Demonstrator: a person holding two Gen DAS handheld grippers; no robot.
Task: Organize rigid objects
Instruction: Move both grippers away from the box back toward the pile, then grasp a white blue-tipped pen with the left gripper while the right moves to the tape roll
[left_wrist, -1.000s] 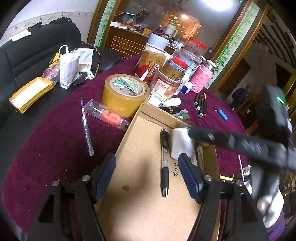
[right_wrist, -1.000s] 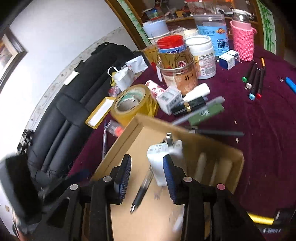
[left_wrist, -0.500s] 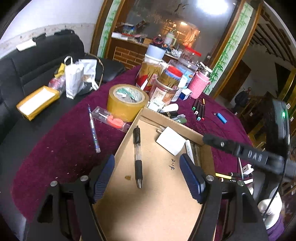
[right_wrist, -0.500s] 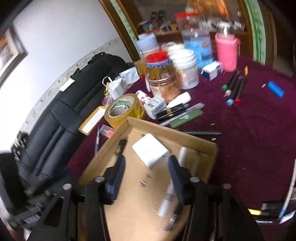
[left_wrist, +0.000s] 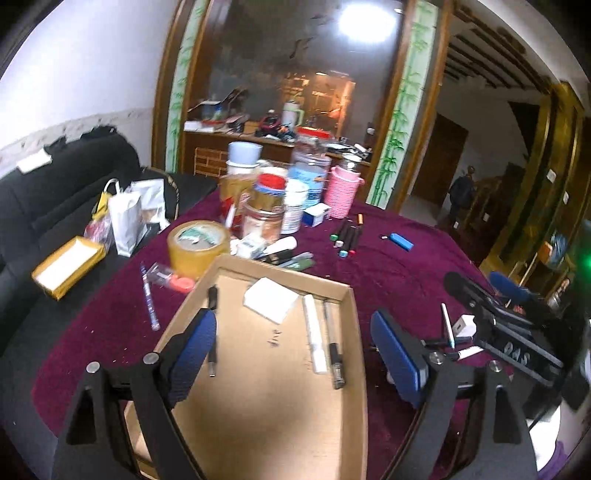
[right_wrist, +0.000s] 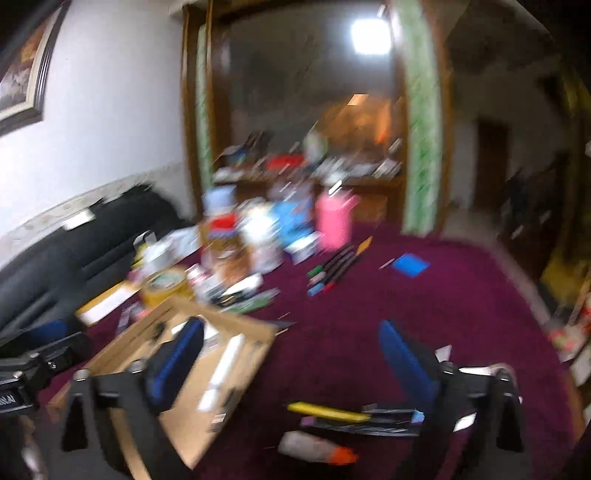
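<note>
Cardboard tray (left_wrist: 258, 406) on the maroon tablecloth (left_wrist: 388, 269): holds white block (left_wrist: 271, 303), black pen (left_wrist: 212, 328), white marker (left_wrist: 314, 338); ink scrawl on floor, unreadable. My left tongs (left_wrist: 293, 349) apart, empty. My right tongs (right_wrist: 291, 362) apart, empty; view blurred.

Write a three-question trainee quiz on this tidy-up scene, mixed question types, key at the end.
1. True or false: the white block lies inside the cardboard tray.
2. Multiple choice: the roll of tape sits (A) inside the tray, (B) on the purple cloth just beyond the tray's far left corner, (C) on the black sofa.
3. Fill in: the left gripper is ____ and holds nothing, as is the right gripper.

Key: 1 true; 2 B; 3 open.
</note>
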